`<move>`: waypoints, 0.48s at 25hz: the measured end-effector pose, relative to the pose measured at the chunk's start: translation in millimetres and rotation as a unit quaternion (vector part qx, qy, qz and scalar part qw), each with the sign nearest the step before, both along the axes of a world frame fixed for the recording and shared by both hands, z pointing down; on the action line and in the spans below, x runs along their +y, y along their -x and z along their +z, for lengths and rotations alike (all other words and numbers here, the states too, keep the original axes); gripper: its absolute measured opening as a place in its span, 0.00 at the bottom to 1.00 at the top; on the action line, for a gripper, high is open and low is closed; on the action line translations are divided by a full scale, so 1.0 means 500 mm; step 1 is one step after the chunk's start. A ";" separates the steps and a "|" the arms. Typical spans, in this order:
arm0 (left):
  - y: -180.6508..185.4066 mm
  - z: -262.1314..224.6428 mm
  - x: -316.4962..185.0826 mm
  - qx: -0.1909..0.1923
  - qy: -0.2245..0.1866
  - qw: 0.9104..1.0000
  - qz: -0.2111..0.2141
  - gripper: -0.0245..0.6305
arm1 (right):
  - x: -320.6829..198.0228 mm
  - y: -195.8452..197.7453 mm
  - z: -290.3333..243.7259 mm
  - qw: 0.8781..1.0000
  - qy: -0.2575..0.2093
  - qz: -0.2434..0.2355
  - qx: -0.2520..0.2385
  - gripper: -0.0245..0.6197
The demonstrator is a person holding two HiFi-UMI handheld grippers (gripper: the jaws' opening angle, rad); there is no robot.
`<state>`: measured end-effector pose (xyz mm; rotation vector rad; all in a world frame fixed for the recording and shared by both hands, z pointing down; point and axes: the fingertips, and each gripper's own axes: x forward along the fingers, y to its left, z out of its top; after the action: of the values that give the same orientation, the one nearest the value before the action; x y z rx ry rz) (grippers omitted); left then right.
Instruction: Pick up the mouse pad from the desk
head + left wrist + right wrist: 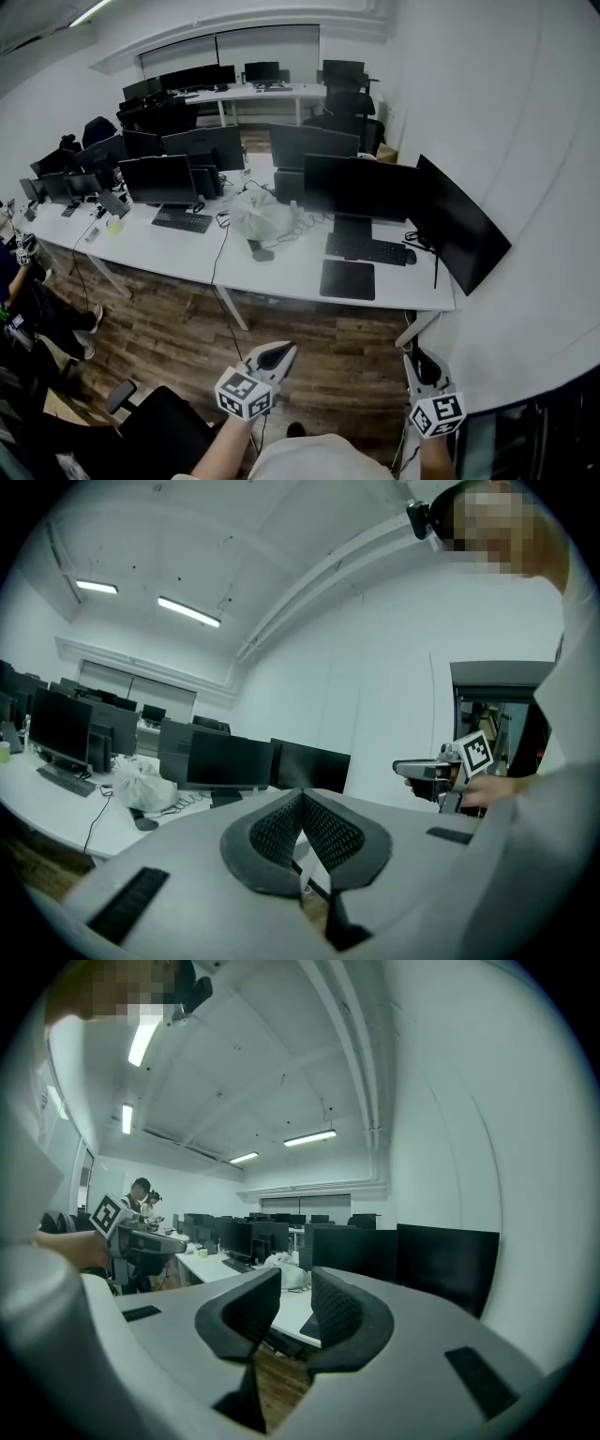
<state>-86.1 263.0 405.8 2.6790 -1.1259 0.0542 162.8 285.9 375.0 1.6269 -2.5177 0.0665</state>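
Observation:
The black mouse pad lies flat on the white desk, near its front edge and in front of a keyboard. Both grippers are held low over the wooden floor, well short of the desk and apart from the pad. My left gripper has its jaws shut, tips meeting, with nothing between them. My right gripper stands a little open, with only an empty gap between its ribbed pads. Each gripper view shows the other gripper off to the side.
Dark monitors line the desk, with a white plastic bag and a mouse left of the pad. A white wall runs along the right. A black chair stands at my lower left. People sit at the far left.

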 end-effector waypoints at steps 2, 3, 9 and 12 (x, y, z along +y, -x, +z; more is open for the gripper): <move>0.006 0.006 -0.002 0.001 0.002 1.000 0.001 0.06 | -0.001 0.008 0.004 1.000 0.004 -0.001 -0.002 0.24; 0.009 0.009 -0.003 0.001 0.003 1.000 0.001 0.06 | -0.002 0.012 0.006 1.000 0.006 -0.002 -0.002 0.27; 0.034 0.026 -0.012 0.004 0.010 1.000 0.005 0.06 | -0.008 0.042 0.022 1.000 0.019 -0.007 -0.002 0.33; 0.052 0.036 -0.017 0.005 0.012 1.000 0.008 0.06 | -0.011 0.055 0.025 1.000 0.024 0.002 -0.008 0.35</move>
<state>-112.0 254.4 423.5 2.6640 -1.0936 0.0555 135.2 280.5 387.6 1.6204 -2.5037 0.1395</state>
